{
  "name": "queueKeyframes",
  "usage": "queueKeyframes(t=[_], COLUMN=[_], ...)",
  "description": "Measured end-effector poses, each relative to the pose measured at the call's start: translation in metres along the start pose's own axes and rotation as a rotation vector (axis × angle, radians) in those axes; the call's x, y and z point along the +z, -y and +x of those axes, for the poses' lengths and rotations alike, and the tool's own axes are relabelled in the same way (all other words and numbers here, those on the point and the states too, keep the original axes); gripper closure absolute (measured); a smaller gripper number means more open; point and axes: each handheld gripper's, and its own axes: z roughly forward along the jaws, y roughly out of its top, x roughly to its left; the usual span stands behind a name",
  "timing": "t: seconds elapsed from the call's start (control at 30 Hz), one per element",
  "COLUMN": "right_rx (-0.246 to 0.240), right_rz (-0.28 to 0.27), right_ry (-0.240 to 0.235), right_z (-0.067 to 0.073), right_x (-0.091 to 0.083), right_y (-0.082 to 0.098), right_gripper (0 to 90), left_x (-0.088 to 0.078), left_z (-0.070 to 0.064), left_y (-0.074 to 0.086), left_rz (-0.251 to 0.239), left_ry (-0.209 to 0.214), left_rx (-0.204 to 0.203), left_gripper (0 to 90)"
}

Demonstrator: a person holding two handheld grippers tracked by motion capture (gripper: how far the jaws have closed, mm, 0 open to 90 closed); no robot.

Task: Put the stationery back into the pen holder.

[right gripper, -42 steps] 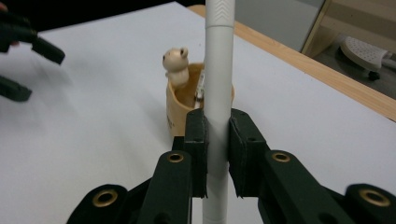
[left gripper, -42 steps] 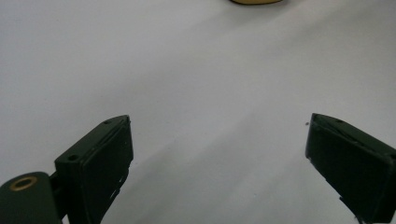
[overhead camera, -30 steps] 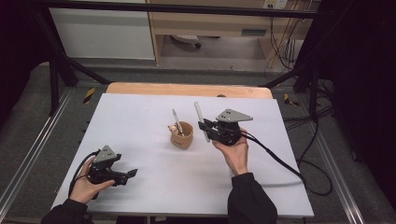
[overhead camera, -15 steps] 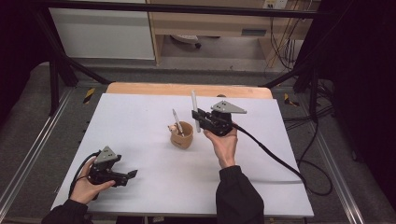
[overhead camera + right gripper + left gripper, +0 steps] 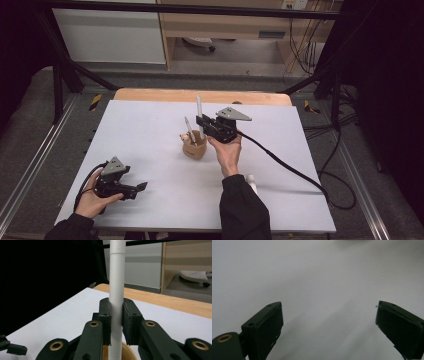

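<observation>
The right tool (image 5: 204, 123) is clamped on a white pen (image 5: 199, 111) and holds it upright. In the right gripper view the two black pads (image 5: 106, 320) press flat against the barrel of the pen (image 5: 117, 290) from either side, and the rim of a tan cup (image 5: 128, 352) shows directly below it. From above, the cup (image 5: 194, 146) stands near the middle of the white tabletop (image 5: 150, 130), with another pen (image 5: 188, 128) already leaning inside it.

Compared with a second ago, the right hand has carried its pen leftward across the tabletop, from a spot well to the right of the cup to one just behind and above its rim. The grip has not changed in that time; the pen has stayed vertical between the pads. The cup and the pen inside it have not shifted.

The left tool (image 5: 135, 189) rests near the front left corner of the tabletop, held in the person's left hand (image 5: 92, 197), and it has kept still. Its jaws stand wide apart with nothing between them; the left gripper view shows bare tabletop between them.

The work in hand looks like dropping the pen into the cup beside the first. The carry seems nearly done: the tip is close to lining up with the opening, so lowering and letting go should follow.
</observation>
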Motion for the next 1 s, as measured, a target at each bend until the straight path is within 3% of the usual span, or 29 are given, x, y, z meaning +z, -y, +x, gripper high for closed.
queueKeyframes(t=[0.53, 1.0], right_rx=[0.000, -0.025], right_rz=[0.059, 0.113], right_ry=[-0.005, 0.013], right_z=[-0.001, -0.003], right_x=[0.026, 0.032], right_y=[0.030, 0.045], right_gripper=[78.8, 78.6], left_x=[0.000, 0.001], left_z=[0.000, 0.001], left_y=[0.001, 0.001], left_rz=[0.001, 0.004], left_ry=[0.000, -0.002], left_rx=[0.002, 0.000], left_gripper=[7.5, 7.5])
